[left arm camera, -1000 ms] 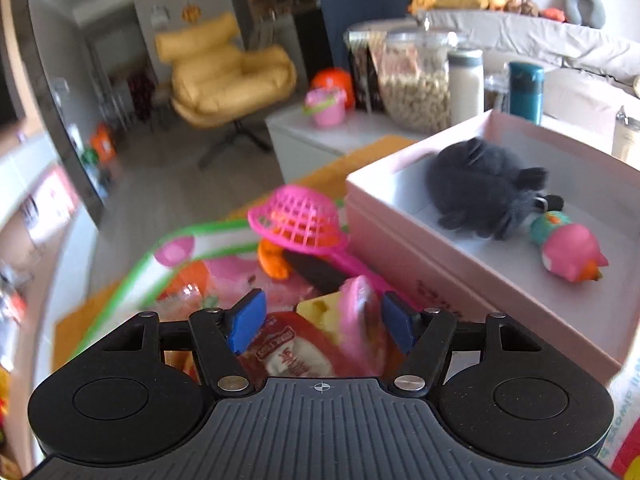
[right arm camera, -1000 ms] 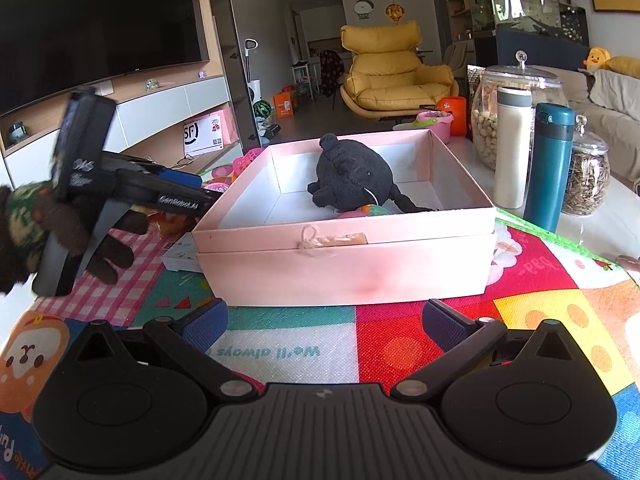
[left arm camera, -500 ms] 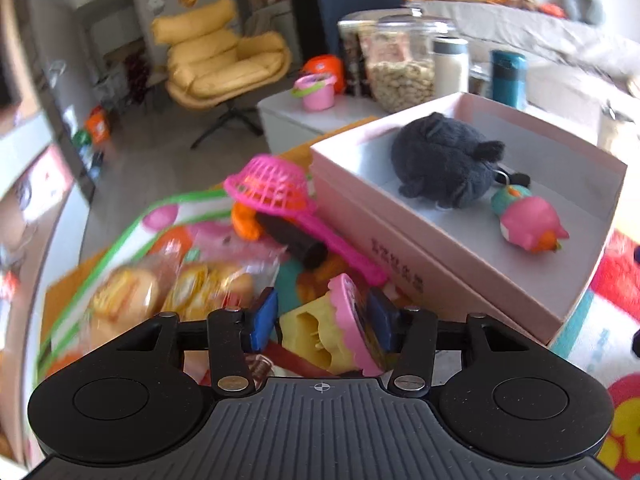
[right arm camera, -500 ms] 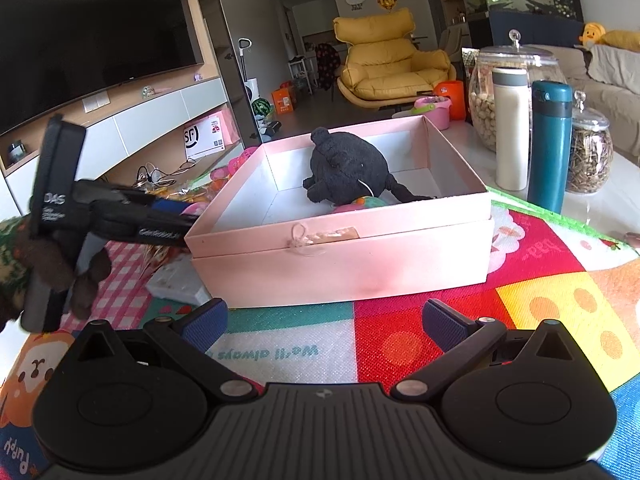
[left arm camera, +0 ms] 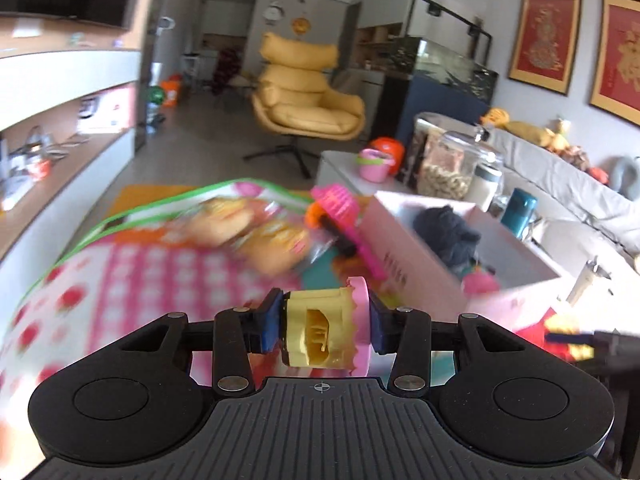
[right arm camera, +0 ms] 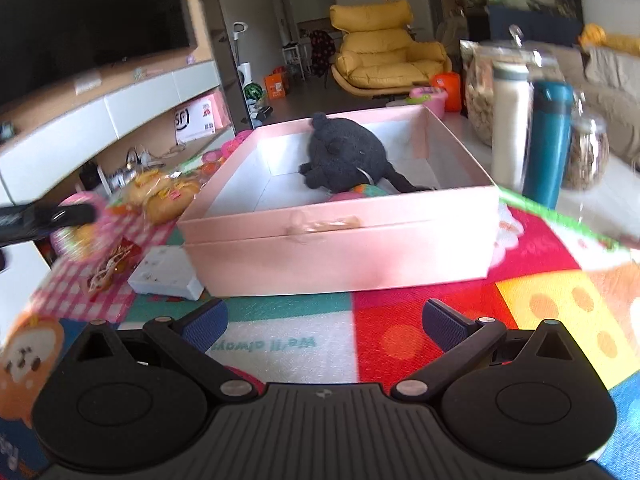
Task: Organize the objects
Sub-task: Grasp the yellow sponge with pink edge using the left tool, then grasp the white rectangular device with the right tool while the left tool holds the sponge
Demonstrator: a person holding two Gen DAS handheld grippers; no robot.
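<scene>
Lifted off the mat since the earlier frame, the yellow-and-pink toy (left arm camera: pixel 320 332) now sits clamped sideways in the left gripper (left arm camera: pixel 322 330), whose jaws have just been closing on it, above the pink checked cloth (left arm camera: pixel 168 276). Right of it lies the pink box (right arm camera: pixel 336 248), holding a dark plush (right arm camera: pixel 344 156). On the mat (right arm camera: pixel 280 344) before the right gripper (right arm camera: pixel 324 320), jaws spread and empty, mirrored writing reads "We'll always".

Yellow armchair (right arm camera: pixel 390 58) at upper centre. Dark television (right arm camera: pixel 92 20) upper left. Teal bottle (right arm camera: pixel 548 140) and white bottle (right arm camera: pixel 510 124), touching, at right.
</scene>
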